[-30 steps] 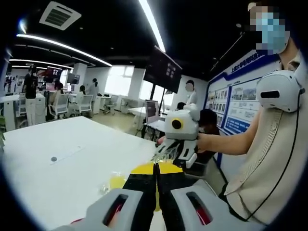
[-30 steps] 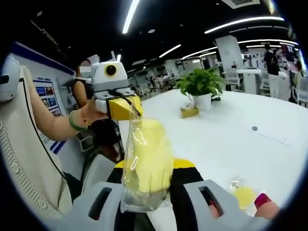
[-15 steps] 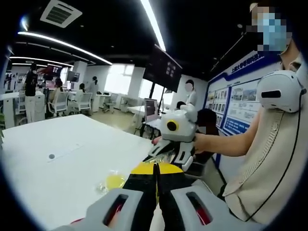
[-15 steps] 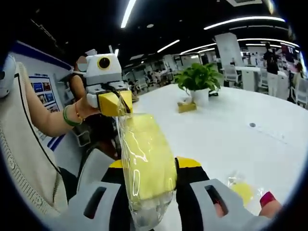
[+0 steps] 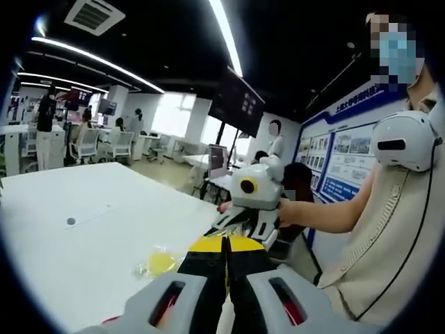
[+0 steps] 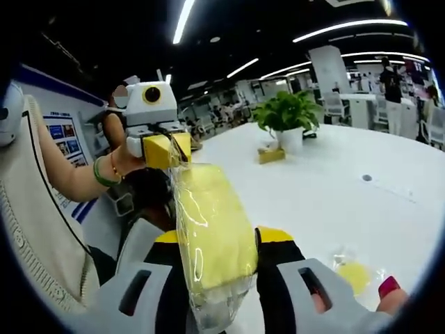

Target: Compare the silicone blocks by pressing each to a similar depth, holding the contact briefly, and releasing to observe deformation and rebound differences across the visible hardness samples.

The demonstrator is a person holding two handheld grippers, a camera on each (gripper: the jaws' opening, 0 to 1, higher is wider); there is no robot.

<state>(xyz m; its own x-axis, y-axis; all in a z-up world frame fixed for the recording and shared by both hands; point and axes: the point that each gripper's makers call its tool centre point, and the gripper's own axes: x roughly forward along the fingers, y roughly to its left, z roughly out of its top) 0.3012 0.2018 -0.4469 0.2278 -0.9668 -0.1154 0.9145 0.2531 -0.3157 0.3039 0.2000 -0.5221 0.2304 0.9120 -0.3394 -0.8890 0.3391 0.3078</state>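
Left gripper view: the left gripper (image 5: 226, 268) stays clamped, jaws together on the bag's top edge; the right gripper (image 5: 245, 224) has edged lower; a second block (image 5: 161, 262) lies on the table (image 5: 62, 257).

Right gripper view: the right gripper (image 6: 219, 278) squeezes the bagged yellow block (image 6: 212, 233), now deeper between its jaws; the left gripper (image 6: 160, 147) pinches the bag top; I judge the press is being held.

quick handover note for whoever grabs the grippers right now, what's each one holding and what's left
Right gripper: shut on the bagged yellow block, held up off the white table.
Left gripper: jaws together, pinching the top edge of that same bag; in the right gripper view it sits at the bag's upper end.
A second bagged yellow sample lies on the table, untouched.
Done: first block lifted between both grippers.
Left: press, hold and release it, then likely the same with the sample on the table. Whether any press has happened, the frames do not say.
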